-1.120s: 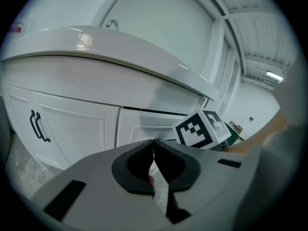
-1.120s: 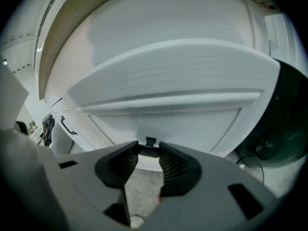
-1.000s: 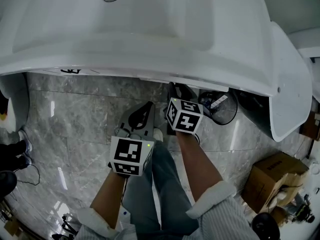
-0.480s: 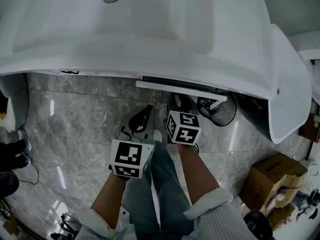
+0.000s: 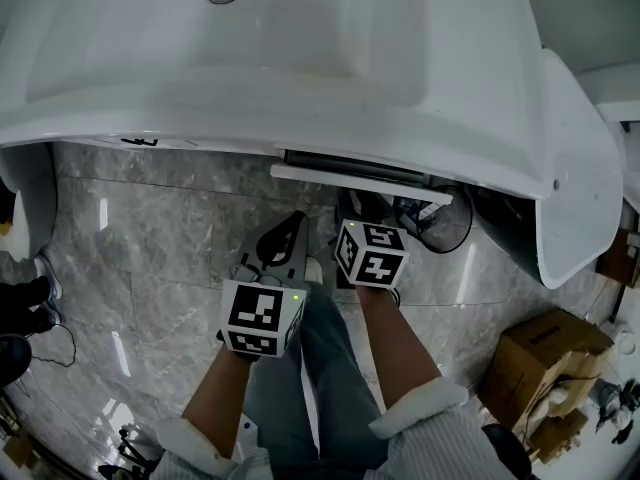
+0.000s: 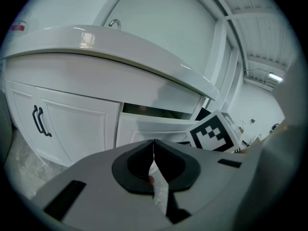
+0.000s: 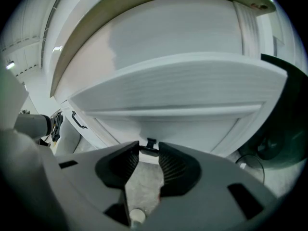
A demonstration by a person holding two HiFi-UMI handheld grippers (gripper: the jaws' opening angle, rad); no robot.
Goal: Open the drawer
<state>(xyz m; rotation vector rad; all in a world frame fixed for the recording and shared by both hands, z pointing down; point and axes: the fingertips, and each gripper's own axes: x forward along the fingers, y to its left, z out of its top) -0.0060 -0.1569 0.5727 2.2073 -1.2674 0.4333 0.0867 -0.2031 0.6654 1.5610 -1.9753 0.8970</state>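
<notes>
right tongs (image 7: 148,147) clamped on handle (image 7: 150,144) | drawer (image 5: 352,180) ajar, front crosswise dead ahead | left tongs (image 6: 153,143) together, empty, farther back

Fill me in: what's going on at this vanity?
A person stands at a white vanity below the sink, with a gripper in each hand. The right gripper has its jaws closed on the small black handle of the drawer. The drawer sits partly pulled out, with a dark gap showing behind its front. The left gripper hangs beside it, jaws shut and empty, touching nothing.
</notes>
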